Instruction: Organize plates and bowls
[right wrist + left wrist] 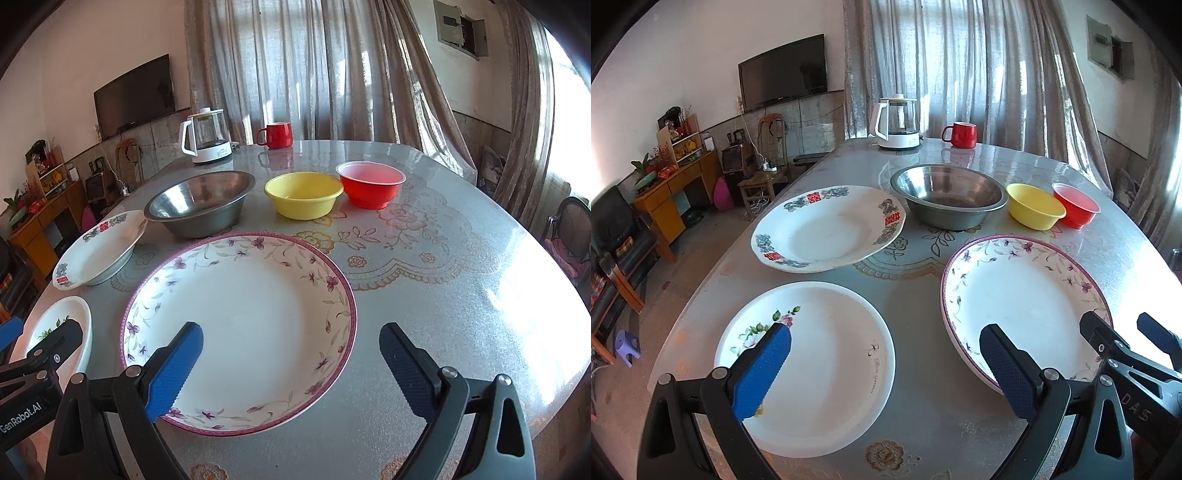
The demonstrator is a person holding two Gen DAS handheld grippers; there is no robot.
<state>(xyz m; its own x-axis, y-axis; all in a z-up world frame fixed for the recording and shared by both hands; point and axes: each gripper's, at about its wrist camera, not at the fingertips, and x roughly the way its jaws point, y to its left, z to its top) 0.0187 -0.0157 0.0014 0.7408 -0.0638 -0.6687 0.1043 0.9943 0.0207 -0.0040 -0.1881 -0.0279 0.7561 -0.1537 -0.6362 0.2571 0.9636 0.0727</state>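
Observation:
Three plates lie on the table: a white rose plate [827, 369] near the front left, a red-and-green patterned plate [827, 229] behind it, and a large purple-flowered plate [1023, 302] [243, 325] at the right. Behind them stand a steel bowl [949, 195] [201, 203], a yellow bowl [1034, 206] [303, 194] and a red bowl [1075, 203] [369, 182]. My left gripper [886, 347] is open and empty over the rose plate. My right gripper [291, 347] is open and empty over the purple-flowered plate's near right rim.
A white kettle [897, 123] and a red mug [960, 134] stand at the table's far edge. The glossy tablecloth [443, 295] is bare at the right. The table's left edge [701, 288] drops to the floor.

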